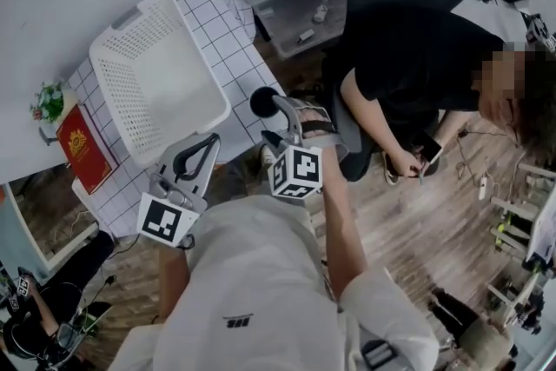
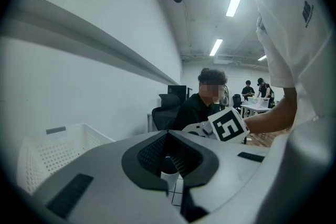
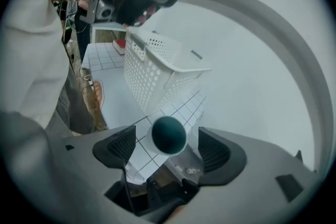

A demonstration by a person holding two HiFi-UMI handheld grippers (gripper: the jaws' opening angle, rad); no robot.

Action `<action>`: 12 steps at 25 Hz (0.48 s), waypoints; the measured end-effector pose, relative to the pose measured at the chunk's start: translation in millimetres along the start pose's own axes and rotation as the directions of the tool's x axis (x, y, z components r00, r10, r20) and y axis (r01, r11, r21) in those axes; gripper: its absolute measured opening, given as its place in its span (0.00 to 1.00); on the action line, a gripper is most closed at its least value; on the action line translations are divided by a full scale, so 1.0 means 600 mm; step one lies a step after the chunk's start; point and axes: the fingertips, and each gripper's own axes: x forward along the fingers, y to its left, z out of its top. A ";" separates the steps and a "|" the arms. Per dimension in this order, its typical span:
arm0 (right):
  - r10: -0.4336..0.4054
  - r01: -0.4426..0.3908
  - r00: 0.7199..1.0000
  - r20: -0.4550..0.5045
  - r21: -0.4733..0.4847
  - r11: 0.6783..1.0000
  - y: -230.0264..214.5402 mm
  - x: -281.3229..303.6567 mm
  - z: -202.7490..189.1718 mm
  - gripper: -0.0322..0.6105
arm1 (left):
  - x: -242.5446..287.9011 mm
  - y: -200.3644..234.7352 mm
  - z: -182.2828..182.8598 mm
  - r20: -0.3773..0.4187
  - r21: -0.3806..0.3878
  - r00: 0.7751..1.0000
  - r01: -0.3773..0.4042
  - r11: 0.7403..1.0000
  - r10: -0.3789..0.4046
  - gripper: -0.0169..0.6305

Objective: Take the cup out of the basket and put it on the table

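Right gripper (image 3: pixel 165 148): jaws stand apart, with a clear gap on either side of the cup (image 3: pixel 168 135) between them. The cup sits upright on the grid-patterned table (image 3: pixel 181 107); its interior is dark. The white perforated basket (image 3: pixel 157 73) stands farther off on the same table.

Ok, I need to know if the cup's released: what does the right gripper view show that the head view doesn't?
Only the right gripper view: the right gripper with jaws apart, gaps either side of the cup. Only the head view: a seated person holding a phone. Both: the cup standing on the checked table, the white basket, the left gripper.
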 end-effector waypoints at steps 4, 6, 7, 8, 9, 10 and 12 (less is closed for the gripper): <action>-0.055 0.023 0.984 0.167 0.183 0.983 -0.029 -0.052 0.035 0.63 | 0.005 -0.002 0.002 0.011 0.006 1.000 0.006 1.000 -0.006 0.04; -0.075 0.013 0.968 0.239 0.253 0.967 -0.042 -0.078 0.051 0.63 | 0.008 -0.002 0.006 0.021 0.008 1.000 0.012 1.000 -0.012 0.04; -0.089 0.013 0.960 0.264 0.274 0.962 -0.049 -0.090 0.058 0.63 | 0.010 -0.002 0.009 0.026 0.009 1.000 0.015 1.000 -0.015 0.04; -0.105 0.019 0.953 0.285 0.289 0.957 -0.056 -0.102 0.063 0.61 | 0.012 -0.002 0.012 0.032 0.010 0.999 0.019 1.000 -0.019 0.04; -0.125 0.030 0.945 0.303 0.301 0.953 -0.063 -0.113 0.068 0.56 | 0.014 -0.002 0.016 0.039 0.012 0.999 0.022 1.000 -0.023 0.04; -0.147 0.042 0.936 0.321 0.313 0.949 -0.070 -0.125 0.073 0.48 | 0.016 -0.003 0.020 0.048 0.016 0.998 0.026 1.000 -0.027 0.04; -0.187 0.060 0.915 0.357 0.338 0.939 -0.082 -0.150 0.082 0.38 | 0.020 -0.005 0.027 0.062 0.024 0.997 0.035 0.999 -0.036 0.04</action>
